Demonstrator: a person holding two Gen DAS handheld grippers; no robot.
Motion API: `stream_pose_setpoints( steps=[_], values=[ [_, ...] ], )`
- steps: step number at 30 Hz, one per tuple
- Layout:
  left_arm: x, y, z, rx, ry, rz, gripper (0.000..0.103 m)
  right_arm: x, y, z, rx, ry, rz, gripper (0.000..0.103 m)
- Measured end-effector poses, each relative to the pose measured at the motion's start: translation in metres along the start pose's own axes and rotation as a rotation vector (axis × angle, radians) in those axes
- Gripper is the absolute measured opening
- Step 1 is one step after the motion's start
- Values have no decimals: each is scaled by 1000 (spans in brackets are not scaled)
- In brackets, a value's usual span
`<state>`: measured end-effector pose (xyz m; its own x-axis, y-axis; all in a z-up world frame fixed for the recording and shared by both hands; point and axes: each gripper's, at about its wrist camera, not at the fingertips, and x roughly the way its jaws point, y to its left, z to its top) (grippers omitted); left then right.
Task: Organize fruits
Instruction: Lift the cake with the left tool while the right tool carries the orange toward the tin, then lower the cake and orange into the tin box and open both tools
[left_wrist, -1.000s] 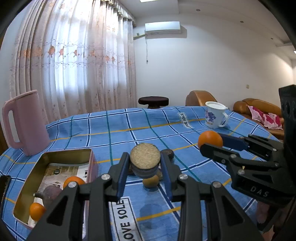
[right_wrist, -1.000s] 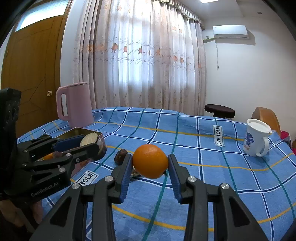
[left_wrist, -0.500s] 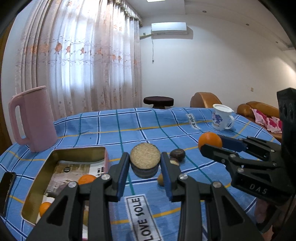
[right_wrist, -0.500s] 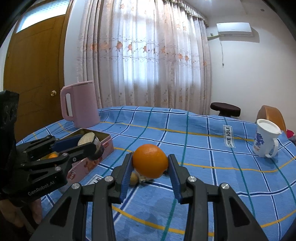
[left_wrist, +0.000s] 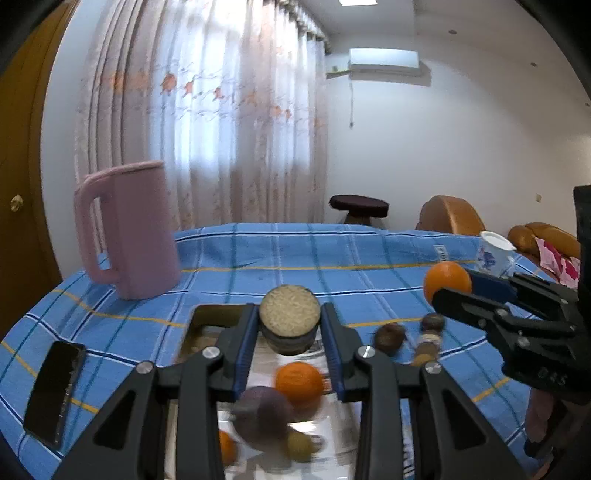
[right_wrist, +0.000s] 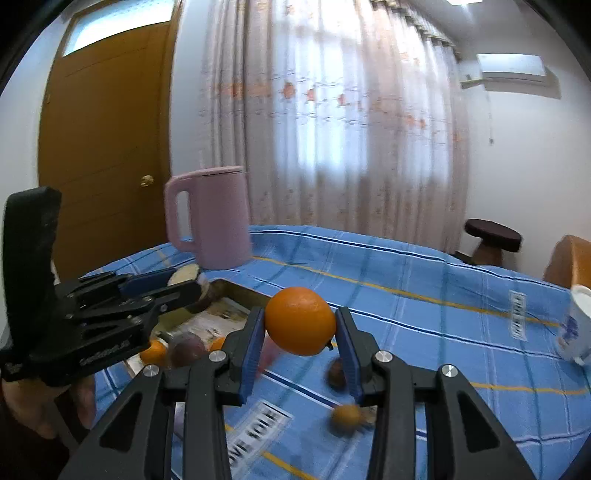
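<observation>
Left hand-held gripper (left_wrist: 289, 334) grasps the cut fruit (left_wrist: 289, 317) above the tin (left_wrist: 218, 312); right hand-held gripper (right_wrist: 300, 341) clenches the orange (right_wrist: 300, 325). Lower both gently before releasing.

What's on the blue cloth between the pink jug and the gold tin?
Nothing. In the left wrist view, only bare checked cloth lies between the pink jug and the tin's far rim.

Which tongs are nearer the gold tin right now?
Left. The left tongs, gripping the cut dark fruit, are over the gold tin. The right tongs, gripping the orange, are beside it, over the blue cloth.
</observation>
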<state>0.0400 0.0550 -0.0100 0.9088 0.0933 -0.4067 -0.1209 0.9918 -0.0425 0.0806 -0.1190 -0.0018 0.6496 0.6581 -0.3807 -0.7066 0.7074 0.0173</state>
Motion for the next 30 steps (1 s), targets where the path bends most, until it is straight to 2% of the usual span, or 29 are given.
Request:
stream_pose_setpoints(
  steps=[4,12,23,28,30],
  values=[
    [11,27,0,-27,54,9,35,18,22,4,-31,21,49,41],
    [28,51,-12,-63,140,24,35,52,66,-10,-93,109,127,41],
    [40,60,-24,-56,199,40,35,73,75,-25,-112,217,150,41],
    [43,57,-25,-45,209,45,36,73,73,-27,-100,227,164,41],
    [41,57,-25,-44,200,51,41,74,73,-27,-94,235,173,41]
  ],
)
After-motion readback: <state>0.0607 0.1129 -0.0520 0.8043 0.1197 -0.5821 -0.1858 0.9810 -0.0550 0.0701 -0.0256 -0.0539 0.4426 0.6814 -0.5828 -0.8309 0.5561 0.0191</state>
